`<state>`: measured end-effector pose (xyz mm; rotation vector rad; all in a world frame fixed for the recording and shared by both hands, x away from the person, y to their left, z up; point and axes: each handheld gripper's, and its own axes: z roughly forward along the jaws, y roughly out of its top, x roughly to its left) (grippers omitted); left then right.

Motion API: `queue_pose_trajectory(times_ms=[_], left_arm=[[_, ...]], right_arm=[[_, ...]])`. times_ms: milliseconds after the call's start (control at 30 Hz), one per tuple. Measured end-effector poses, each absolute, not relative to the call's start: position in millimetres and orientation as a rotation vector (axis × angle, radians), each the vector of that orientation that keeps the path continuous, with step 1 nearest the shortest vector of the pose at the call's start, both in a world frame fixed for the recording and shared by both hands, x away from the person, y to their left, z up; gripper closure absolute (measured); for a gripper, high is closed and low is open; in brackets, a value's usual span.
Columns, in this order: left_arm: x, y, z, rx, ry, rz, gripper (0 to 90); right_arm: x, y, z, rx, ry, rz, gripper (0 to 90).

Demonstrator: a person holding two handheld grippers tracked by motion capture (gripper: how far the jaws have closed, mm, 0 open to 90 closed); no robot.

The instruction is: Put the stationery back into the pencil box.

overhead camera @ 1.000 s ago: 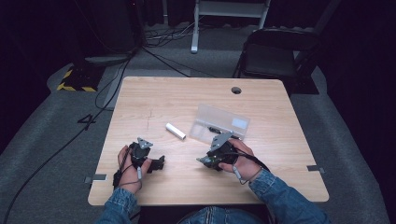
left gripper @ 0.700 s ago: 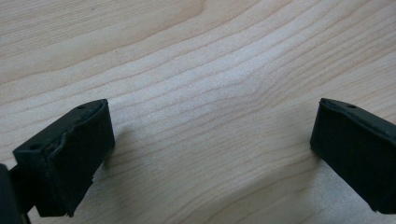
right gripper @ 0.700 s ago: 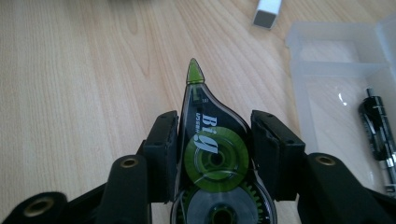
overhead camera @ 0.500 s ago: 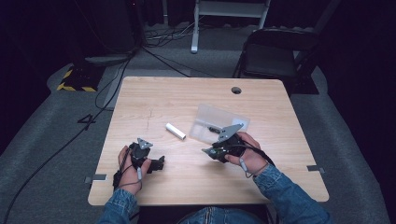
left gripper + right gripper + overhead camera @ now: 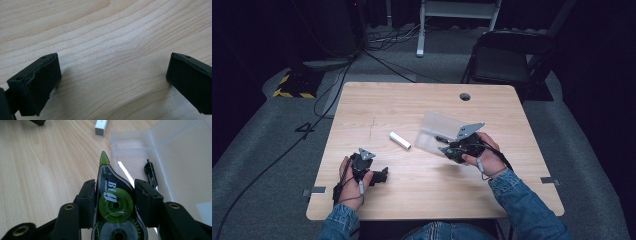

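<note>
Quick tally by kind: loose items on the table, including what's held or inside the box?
Green-and-clear correction tape dispenser, clamped in the right gripper: 1
White rectangular eraser-like stick: 1
Clear plastic box with hinged lid open: 1
Black pen in the box: 1
Total: 4

Green-and-black correction tape dispenser (image 5: 113,195) — tip forward, above the wood; just beside the clear case (image 5: 180,157).
</note>
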<state>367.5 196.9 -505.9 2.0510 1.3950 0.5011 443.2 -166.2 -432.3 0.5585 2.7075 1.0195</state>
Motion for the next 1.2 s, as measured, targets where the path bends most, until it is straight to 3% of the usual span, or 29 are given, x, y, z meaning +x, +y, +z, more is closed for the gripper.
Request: queue_pose_trajectory(times_ms=[1200], left_arm=[[366.2,197.3,-506.1,2.047,1.395,0.499,0.1]], right_arm=[[471.8,-186.7,-458.8,0.658,2.660,0.931,53.2]])
